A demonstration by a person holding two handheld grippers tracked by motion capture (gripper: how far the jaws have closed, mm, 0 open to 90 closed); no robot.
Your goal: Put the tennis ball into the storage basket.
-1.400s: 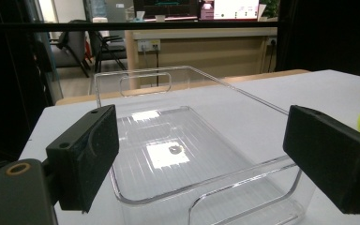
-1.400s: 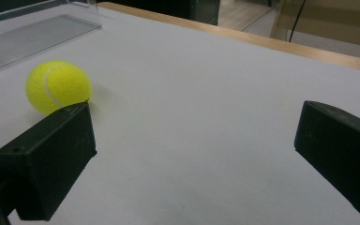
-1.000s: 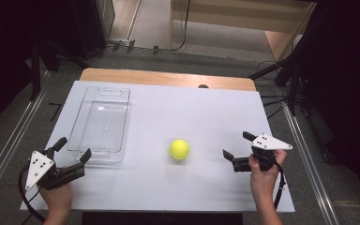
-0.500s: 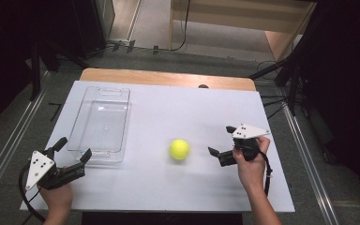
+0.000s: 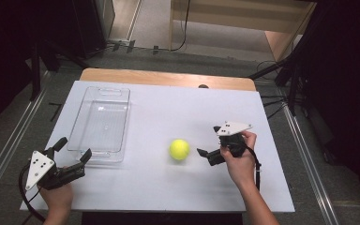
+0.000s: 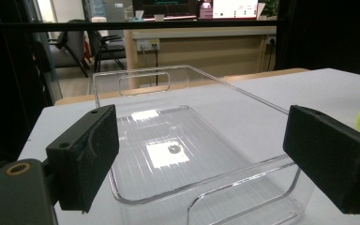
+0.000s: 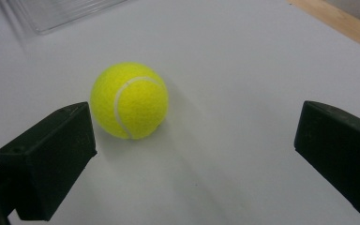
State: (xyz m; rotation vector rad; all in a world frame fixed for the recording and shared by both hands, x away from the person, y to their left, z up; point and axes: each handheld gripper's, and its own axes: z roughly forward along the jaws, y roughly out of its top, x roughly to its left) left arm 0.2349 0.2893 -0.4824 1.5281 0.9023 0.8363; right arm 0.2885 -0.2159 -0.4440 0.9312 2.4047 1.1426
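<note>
A yellow ball (image 5: 179,149) lies on the white desk (image 5: 168,112), right of a clear tray (image 5: 100,123) that sits on the desk's left half. The right gripper (image 5: 208,146) is near the ball on its right side, jaws spread wide and holding nothing; in the right gripper view the ball (image 7: 129,100) rests just ahead of the left jaw, apart from it. The left gripper (image 5: 73,150) sits at the desk's near left corner, just before the tray's near end, jaws likewise spread and empty, with the tray (image 6: 168,150) seen between them in its own view.
</note>
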